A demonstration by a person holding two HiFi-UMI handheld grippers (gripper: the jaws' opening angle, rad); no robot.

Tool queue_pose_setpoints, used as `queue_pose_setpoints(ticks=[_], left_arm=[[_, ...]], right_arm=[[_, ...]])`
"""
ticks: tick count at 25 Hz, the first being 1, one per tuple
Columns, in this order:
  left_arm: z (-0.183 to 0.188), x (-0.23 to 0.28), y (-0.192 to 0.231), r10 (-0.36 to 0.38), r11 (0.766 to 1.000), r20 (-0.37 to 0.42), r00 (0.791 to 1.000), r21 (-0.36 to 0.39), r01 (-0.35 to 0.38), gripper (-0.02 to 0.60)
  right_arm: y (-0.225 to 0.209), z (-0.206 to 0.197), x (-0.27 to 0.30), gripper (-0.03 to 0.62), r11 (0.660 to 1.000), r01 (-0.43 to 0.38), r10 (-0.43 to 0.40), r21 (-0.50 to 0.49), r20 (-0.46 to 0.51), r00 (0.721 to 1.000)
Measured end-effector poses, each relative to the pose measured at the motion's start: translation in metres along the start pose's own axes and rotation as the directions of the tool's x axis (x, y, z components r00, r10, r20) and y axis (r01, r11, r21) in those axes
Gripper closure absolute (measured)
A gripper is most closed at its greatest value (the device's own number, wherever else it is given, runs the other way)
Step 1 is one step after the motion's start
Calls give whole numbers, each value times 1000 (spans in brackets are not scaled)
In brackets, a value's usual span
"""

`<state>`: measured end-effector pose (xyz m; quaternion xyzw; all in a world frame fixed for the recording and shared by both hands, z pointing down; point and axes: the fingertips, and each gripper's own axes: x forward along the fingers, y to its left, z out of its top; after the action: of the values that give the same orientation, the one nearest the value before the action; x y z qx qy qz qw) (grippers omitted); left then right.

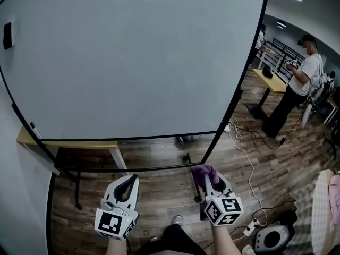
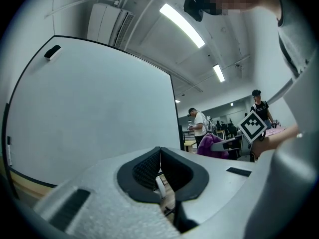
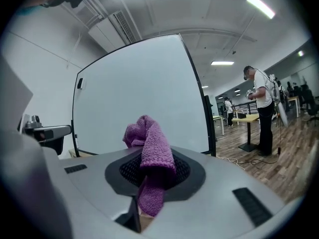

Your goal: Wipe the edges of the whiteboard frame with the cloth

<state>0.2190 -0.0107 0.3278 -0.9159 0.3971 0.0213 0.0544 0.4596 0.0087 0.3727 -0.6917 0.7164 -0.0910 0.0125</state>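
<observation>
A large whiteboard point(image 1: 133, 57) with a thin black frame point(image 1: 241, 73) stands in front of me on a black stand; it also fills the left gripper view point(image 2: 89, 113) and the right gripper view point(image 3: 144, 98). My right gripper point(image 1: 208, 175) is shut on a purple cloth point(image 1: 204, 172) point(image 3: 148, 156) and sits just below the board's lower right corner, apart from the frame. My left gripper point(image 1: 127, 182) point(image 2: 160, 164) hangs below the bottom edge with its jaws closed together and nothing between them. A black eraser point(image 1: 7, 35) sticks to the board's upper left.
A wooden table point(image 1: 69, 144) stands behind the board's lower left. A person point(image 1: 295, 84) stands by a desk point(image 1: 270, 81) at the right. A white cable point(image 1: 245, 158) runs over the wood floor to a power strip. A grey device point(image 1: 271, 238) lies at lower right.
</observation>
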Motion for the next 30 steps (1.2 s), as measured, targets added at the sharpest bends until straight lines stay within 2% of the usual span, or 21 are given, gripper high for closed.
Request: queue_pose_setpoints(ticks=[4, 12, 18, 30], left_arm=[[1, -10, -2, 2, 1000, 7, 1000, -3, -2, 565], [7, -20, -8, 30, 999, 12, 999, 18, -30, 565], [20, -28, -10, 96, 995, 20, 995, 34, -96, 565], [43, -70, -61, 238, 970, 43, 970, 47, -240, 565]], right_arm=[[11, 5, -15, 526, 1000, -23, 23, 9, 24, 999], [23, 15, -26, 526, 995, -88, 90, -36, 53, 995], [29, 23, -27, 526, 986, -155, 158, -55, 56, 986], [15, 38, -73, 526, 951, -304, 307, -53, 65, 950]])
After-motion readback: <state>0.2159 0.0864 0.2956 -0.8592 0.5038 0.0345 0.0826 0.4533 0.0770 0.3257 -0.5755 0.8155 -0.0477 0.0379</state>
